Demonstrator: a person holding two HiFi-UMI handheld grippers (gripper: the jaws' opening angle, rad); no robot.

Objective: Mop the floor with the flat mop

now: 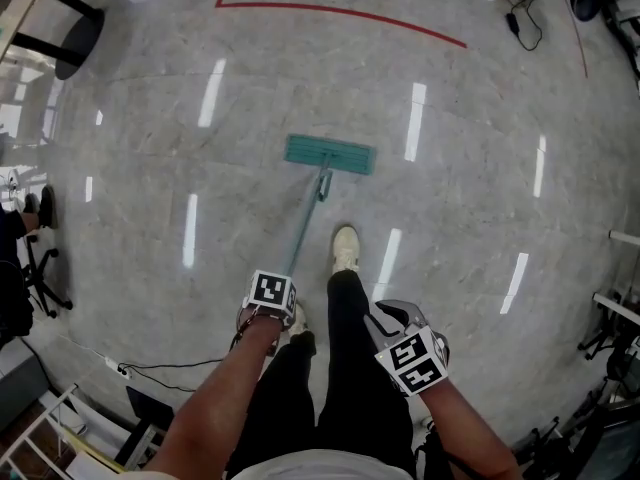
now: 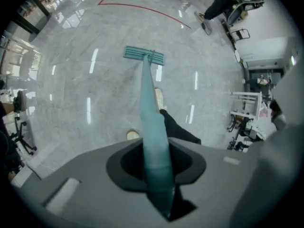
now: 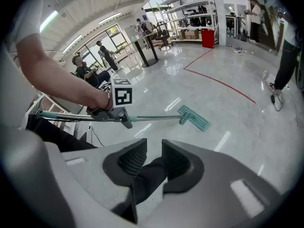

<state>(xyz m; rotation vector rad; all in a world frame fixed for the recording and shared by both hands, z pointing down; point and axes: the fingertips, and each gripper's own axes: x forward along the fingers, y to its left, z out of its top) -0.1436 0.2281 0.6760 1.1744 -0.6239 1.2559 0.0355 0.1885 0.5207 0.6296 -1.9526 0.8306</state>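
The flat mop's teal head [image 1: 330,154] lies flat on the grey marble floor ahead of my feet, and its teal handle [image 1: 305,226] slants back to my left gripper [image 1: 281,302]. In the left gripper view the handle [image 2: 153,127] runs up between the jaws, so the left gripper [image 2: 157,161] is shut on it, with the mop head [image 2: 144,55] at its far end. My right gripper [image 1: 393,317] hangs to the right of my leg, away from the handle. Seen in its own view, the right gripper [image 3: 153,148] is open by a narrow gap and holds nothing; the mop head [image 3: 194,118] lies beyond.
A red line [image 1: 340,12] curves across the floor ahead. A black cable [image 1: 160,367] trails at my lower left near an office chair [image 1: 40,268]. A round black table base [image 1: 78,40] stands far left. Metal racks [image 1: 615,318] crowd the right. Someone stands far off [image 2: 221,3].
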